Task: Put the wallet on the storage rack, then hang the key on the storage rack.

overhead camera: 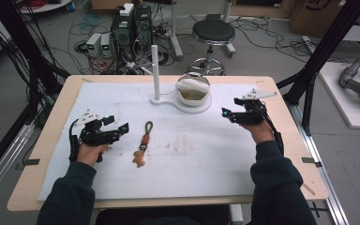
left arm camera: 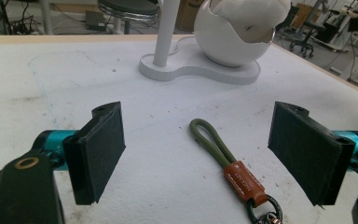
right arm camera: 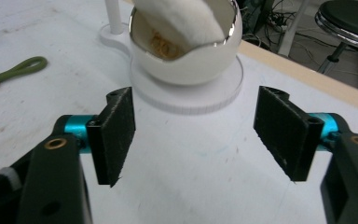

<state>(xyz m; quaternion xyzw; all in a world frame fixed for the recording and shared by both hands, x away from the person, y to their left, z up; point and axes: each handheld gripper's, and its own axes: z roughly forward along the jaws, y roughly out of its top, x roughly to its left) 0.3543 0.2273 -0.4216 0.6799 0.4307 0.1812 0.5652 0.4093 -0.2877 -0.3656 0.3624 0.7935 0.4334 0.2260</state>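
A keychain (overhead camera: 143, 143) lies on the white mat: an olive cord loop (left arm camera: 211, 140), a brown leather tab (left arm camera: 244, 181), a dark ring and a small orange charm (overhead camera: 139, 160). My left gripper (overhead camera: 117, 124) is open just left of it, with the loop between its jaws in the left gripper view. A white egg-shaped bowl (overhead camera: 193, 92) with white padding sits on a white stand with an upright post (overhead camera: 155, 70). My right gripper (overhead camera: 228, 113) is open to the right of that bowl (right arm camera: 186, 51), nothing between its jaws.
The mat (overhead camera: 183, 154) covers a wooden table (overhead camera: 51, 117). Behind the table are a black stool (overhead camera: 213, 35), computer boxes (overhead camera: 131, 28) and cables on the floor. Black frame posts (overhead camera: 323, 51) stand at both sides.
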